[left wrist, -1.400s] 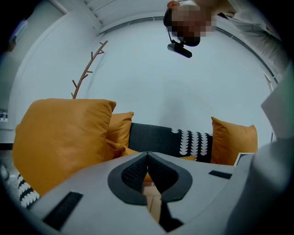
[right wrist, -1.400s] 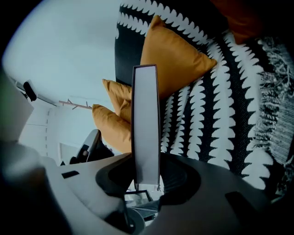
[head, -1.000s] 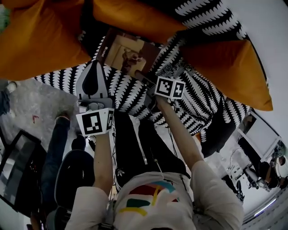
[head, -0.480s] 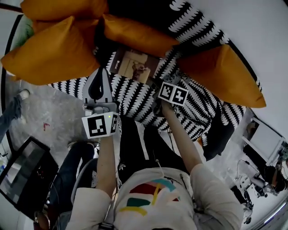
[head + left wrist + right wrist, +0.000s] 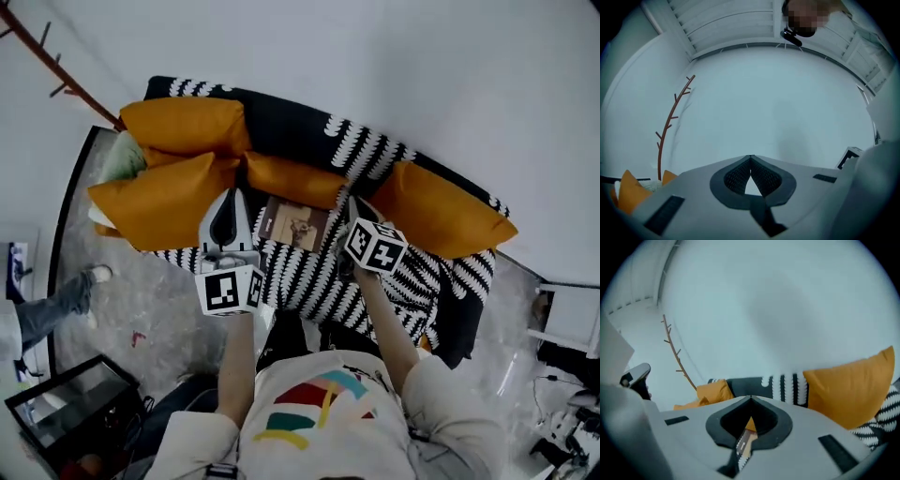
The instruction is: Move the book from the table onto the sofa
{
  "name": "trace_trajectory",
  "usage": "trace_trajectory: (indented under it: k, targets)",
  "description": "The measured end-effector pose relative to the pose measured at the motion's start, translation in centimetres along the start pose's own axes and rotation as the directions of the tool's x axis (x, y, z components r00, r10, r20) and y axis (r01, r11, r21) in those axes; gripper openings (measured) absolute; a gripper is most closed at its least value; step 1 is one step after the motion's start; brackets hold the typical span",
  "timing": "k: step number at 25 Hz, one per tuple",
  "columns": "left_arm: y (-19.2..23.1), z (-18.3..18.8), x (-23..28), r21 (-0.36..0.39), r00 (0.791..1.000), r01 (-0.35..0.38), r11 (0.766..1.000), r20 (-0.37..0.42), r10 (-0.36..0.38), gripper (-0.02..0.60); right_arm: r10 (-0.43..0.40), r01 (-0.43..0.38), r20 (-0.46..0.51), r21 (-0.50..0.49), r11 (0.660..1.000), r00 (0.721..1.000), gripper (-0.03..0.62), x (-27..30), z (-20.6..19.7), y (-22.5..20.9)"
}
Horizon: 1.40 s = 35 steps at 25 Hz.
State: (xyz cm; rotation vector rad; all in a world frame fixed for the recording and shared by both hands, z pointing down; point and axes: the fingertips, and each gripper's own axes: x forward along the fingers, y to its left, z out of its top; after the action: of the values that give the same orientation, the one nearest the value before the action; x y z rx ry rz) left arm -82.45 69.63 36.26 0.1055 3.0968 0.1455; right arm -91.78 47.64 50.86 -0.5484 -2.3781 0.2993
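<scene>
Right claw point(image 5: 353, 206) jaws together, empty, lifted clear of where it sat a second ago, left claw point(image 5: 228, 195) likewise closed and raised; book point(image 5: 293, 226) lies mid-frame on sofa point(image 5: 309, 277) seat, released, so task looks done.

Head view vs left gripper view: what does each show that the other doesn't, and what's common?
Only the head view: the brown-covered book lying flat on the black-and-white patterned sofa, the right gripper, the person's white printed shirt and the grey floor.
Only the left gripper view: the white slatted ceiling, and the left gripper close enough to see its fingers meet at the tips with nothing between them.
Both: the left gripper itself, the white wall, the reddish-brown branch-shaped coat rack and an orange cushion.
</scene>
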Motion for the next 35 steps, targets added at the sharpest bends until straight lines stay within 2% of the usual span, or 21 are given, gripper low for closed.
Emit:
trace_trajectory:
  k: [3, 6, 9, 11, 13, 19, 27, 35]
  targets:
    - [-1.0, 4.8, 0.4, 0.02, 0.999, 0.001, 1.0, 0.051, -0.002, 0.008, 0.027, -0.009, 0.176, -0.1, 0.995, 0.984, 0.012, -4.7, 7.2, 2.2]
    - [-2.2, 8.2, 0.8, 0.03, 0.994, 0.017, 0.999, 0.103, -0.02, 0.008, 0.082, -0.022, 0.331, -0.181, 0.983, 0.94, 0.014, -9.5, 12.7, 4.4]
    - [-4.0, 10.1, 0.5, 0.041, 0.99, 0.049, 0.998, 0.131, -0.054, 0.008, 0.166, -0.068, 0.435, -0.232, 0.97, 0.885, 0.014, -13.8, 15.3, 6.0]
    - [-5.2, 10.5, 0.3, 0.052, 0.987, 0.072, 0.996, 0.14, -0.079, 0.008, 0.188, -0.074, 0.469, -0.251, 0.965, 0.863, 0.014, -15.6, 15.7, 6.5]
    - [-5.8, 10.4, 0.1, 0.065, 0.986, 0.09, 0.994, 0.135, -0.098, 0.008, 0.193, -0.07, 0.475, -0.263, 0.962, 0.859, 0.014, -16.3, 15.2, 6.8]
    - [-6.5, 10.3, -0.1, 0.101, 0.985, 0.102, 0.99, 0.127, -0.114, 0.008, 0.208, -0.087, 0.441, -0.279, 0.956, 0.873, 0.014, -16.1, 13.4, 7.5]
    - [-7.2, 11.0, 0.0, 0.125, 0.984, 0.09, 0.988, 0.144, -0.108, 0.008, 0.264, -0.108, 0.444, -0.346, 0.932, 0.856, 0.014, -16.2, 14.0, 9.1]
    - [-7.9, 11.2, 0.0, 0.14, 0.982, 0.09, 0.986, 0.15, -0.111, 0.008, 0.284, -0.114, 0.448, -0.369, 0.922, 0.848, 0.014, -16.6, 14.3, 9.2]
